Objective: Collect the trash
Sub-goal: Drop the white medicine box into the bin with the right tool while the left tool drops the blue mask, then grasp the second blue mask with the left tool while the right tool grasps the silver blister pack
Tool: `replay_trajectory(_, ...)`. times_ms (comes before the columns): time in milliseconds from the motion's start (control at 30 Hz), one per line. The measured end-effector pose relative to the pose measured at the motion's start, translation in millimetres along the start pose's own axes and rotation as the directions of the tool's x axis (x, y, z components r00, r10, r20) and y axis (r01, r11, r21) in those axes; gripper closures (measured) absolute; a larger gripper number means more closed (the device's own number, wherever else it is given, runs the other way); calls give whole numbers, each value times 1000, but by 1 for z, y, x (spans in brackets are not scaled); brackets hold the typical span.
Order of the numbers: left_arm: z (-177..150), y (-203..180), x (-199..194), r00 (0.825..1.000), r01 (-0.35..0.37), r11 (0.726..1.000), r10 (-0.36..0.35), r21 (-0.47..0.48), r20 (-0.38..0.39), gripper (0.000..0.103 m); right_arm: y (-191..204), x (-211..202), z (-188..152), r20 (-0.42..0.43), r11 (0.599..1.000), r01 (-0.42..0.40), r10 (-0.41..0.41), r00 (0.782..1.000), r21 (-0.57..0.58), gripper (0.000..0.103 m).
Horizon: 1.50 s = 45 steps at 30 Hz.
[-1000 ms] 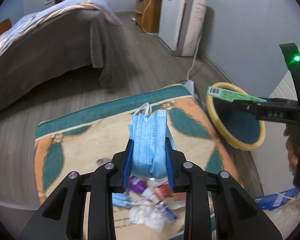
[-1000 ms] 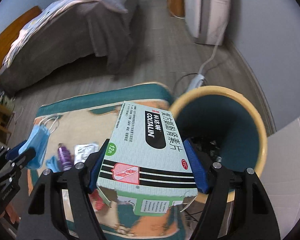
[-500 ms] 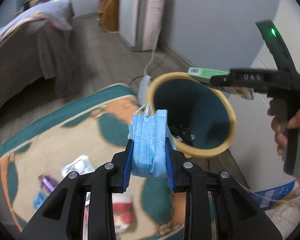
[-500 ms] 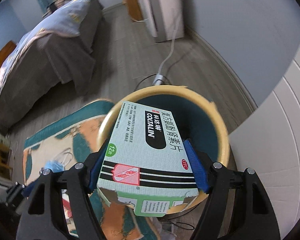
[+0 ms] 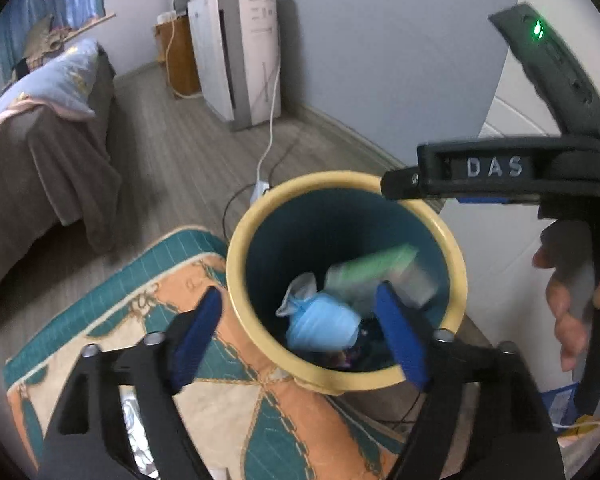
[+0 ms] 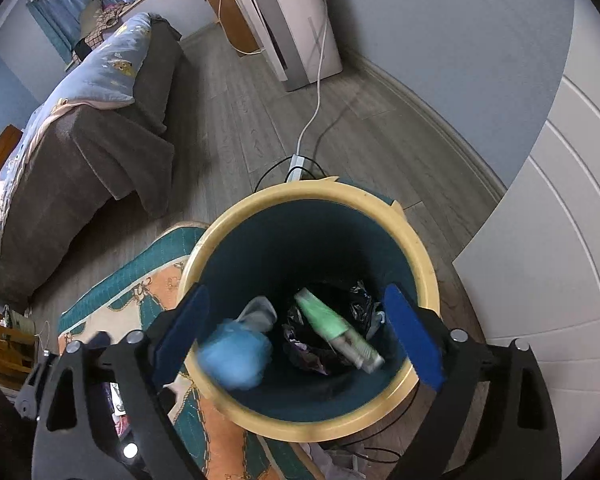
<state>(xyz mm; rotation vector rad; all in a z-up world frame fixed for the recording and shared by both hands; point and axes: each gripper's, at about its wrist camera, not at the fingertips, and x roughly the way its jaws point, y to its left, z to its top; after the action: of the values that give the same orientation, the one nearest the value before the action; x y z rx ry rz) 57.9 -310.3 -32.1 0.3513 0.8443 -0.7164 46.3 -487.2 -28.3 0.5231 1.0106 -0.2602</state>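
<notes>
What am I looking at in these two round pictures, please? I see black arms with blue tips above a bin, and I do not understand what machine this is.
It is no robot. A person holds two hand tools, each a two-finger gripper with a wide-angle camera that looks along its fingers. One picture comes from the left gripper, the other from the right gripper. In the left view you also see the right tool from the side, with the person's hand on it.

Both hang over a yellow-rimmed bin that stands at the edge of a patterned rug. The jaws of both have just been opening, and nothing is between them now. A blue face mask and a green medicine box, both blurred, are inside the bin. Some litter seems to remain on the rug, mostly hidden.
</notes>
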Motion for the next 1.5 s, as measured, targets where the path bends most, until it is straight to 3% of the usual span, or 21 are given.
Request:
replay_trajectory(133, -2, 13, -7, 999, -34, 999, 34, -14, 14, 11, 0, 1, 0, -4, 1000, 15, -15, 1000, 1, 7)
replay_trajectory(400, -19, 50, -42, 997, -71, 992, 74, -102, 28, 8, 18, -5, -5, 6, 997, 41, -41, 999, -72, 6)
replay_trajectory(667, -50, 102, -97, 987, -155, 974, 161, -165, 28, 8, 50, -12, -22, -4, 988, 37, -38, 999, -148, 6)
replay_trajectory(900, -80, 160, -152, 967, -236, 932, 253, -273, 27, 8, 95, -26, -48, 2, 971, 13, -13, 1000, -239, 6)
replay_trajectory(1133, -111, 192, -188, 952, -273, 894, 305, -356, 35, 7, 128, -33, -78, -10, 961, 1, -4, 1000, -276, 6)
replay_trajectory(1233, -127, 203, -194, 949, -280, 875, 314, -394, 23, 7, 145, -35, -96, -25, 953, -18, 12, 1000, -301, 6)
replay_trajectory(1400, -147, 216, -192, 940, -318, 861, 341, -398, -14, 7, 172, -29, -122, -28, 932, 10, -22, 999, -363, 6)
replay_trajectory(1500, -156, 224, -187, 943, -314, 850, 331, -423, -34, 7, 189, -21, -130, -47, 917, 23, -45, 998, -398, 6)
